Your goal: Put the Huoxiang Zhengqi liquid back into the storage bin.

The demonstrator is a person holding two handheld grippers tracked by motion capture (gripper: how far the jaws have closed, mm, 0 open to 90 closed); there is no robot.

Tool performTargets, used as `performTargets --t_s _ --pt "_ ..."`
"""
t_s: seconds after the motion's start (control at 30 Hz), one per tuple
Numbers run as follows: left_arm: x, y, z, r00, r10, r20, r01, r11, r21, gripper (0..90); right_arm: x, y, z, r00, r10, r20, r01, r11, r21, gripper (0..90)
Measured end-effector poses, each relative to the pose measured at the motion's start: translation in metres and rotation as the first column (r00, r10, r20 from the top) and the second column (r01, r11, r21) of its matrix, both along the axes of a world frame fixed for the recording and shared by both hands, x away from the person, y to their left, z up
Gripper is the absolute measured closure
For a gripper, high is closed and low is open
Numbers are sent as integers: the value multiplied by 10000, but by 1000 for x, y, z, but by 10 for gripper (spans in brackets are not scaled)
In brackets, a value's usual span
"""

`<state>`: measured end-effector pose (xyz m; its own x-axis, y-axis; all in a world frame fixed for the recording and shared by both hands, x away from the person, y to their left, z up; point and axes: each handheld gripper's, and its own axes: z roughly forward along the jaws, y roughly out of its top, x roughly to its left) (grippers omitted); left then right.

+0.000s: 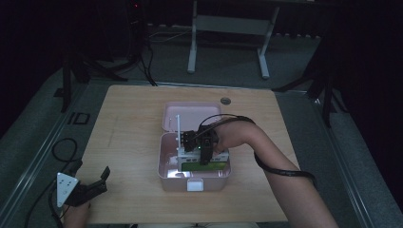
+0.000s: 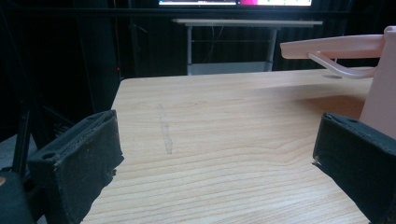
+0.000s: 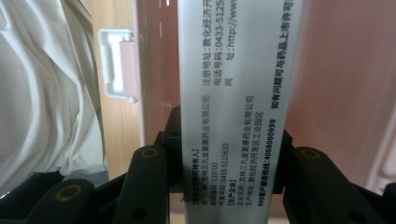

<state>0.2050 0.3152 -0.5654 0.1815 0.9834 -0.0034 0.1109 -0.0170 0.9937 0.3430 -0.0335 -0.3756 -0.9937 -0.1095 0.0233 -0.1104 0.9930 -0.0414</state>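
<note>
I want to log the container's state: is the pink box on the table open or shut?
Open. The pink box has its lid folded back flat behind it, and the right tongs reach inside, holding a white medicine carton.

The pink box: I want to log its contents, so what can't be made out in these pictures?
- High view: the right gripper and hand cover much of the pink box; items under them are hidden, and the green label's print is too small to read.
- Right gripper view: the white carton clamped in the jaws blocks the box interior, and its top is cut off by the edge.
- Left gripper view: the box is cut off at the right edge; the left gripper is open.
</note>
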Motion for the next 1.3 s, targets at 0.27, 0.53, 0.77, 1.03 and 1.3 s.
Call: performTargets --t_s 0.27,0.53,0.77,1.03,1.3 --pt "0 0 0 10000 -10 10 10 10000 -14 11 7 -2 -25 9998 -72 -169 69 9998 -163 629" --pt "0 1 0 10000 -15 23 15 10000 -50 11 11 -4 -50 9995 -178 -252 172 9996 -231 629" --pt "0 1 0 10000 -11 32 11 10000 -62 11 12 -5 -66 9988 -157 -463 141 9993 -345 628" --pt "0 1 0 10000 -16 24 16 10000 -45 11 13 -7 -79 9982 -342 -495 328 9991 -274 626" --pt "0 1 0 10000 -27 30 27 10000 -73 11 10 -7 -95 9984 -193 -538 177 9993 -316 623"
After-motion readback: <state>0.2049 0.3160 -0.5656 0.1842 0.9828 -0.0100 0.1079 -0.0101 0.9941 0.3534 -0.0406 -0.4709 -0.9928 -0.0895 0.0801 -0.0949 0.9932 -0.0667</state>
